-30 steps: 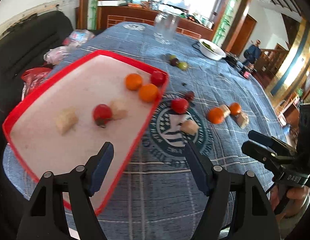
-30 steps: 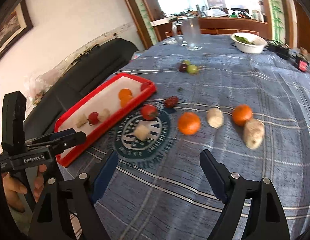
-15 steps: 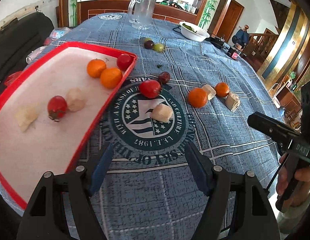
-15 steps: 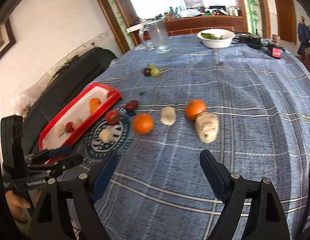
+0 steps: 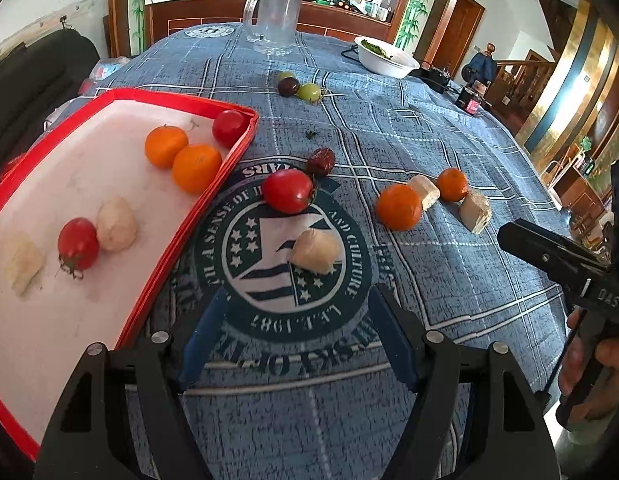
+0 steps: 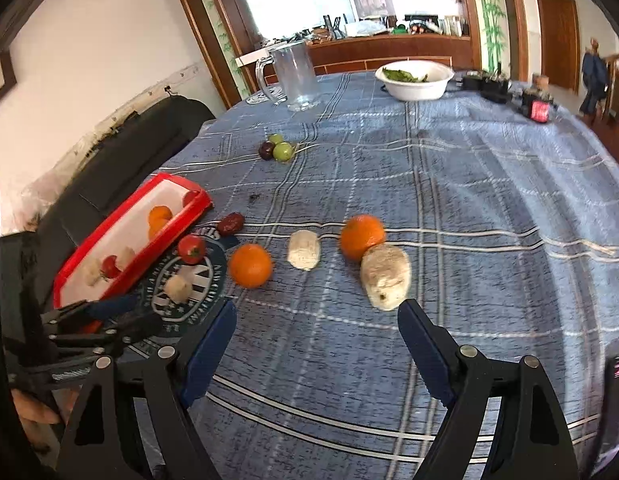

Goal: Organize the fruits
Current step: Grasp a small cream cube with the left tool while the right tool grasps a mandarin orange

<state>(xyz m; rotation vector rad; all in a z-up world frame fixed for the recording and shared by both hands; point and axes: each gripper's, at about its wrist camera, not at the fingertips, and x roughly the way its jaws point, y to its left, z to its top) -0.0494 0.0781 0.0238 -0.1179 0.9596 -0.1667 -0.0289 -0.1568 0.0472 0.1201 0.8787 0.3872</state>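
A red-rimmed white tray (image 5: pixel 245 148) (image 6: pixel 129 276) at the left holds two oranges, two tomatoes and two pale chunks. On the blue cloth lie a tomato (image 5: pixel 287 191), a pale chunk (image 5: pixel 315 251), a dark date (image 5: pixel 320 161), two oranges (image 6: pixel 250 265) (image 6: pixel 362 237) and two more pale chunks (image 6: pixel 304 249) (image 6: pixel 386 277). My left gripper (image 5: pixel 297 320) is open and empty, just short of the pale chunk on the emblem. My right gripper (image 6: pixel 313 334) is open and empty, just short of the large pale chunk.
A glass pitcher (image 5: pixel 274 20) and a white bowl of greens (image 6: pixel 414 78) stand at the far end. Green and dark grapes (image 5: pixel 299 89) lie mid-table. A black sofa (image 6: pixel 121 152) runs along the left edge. Small dark items (image 6: pixel 537 110) sit far right.
Both grippers have swung right and moved forward over the table. The left one has left the tray and now faces the emblem chunk. The right one now faces the oranges and pale chunks.
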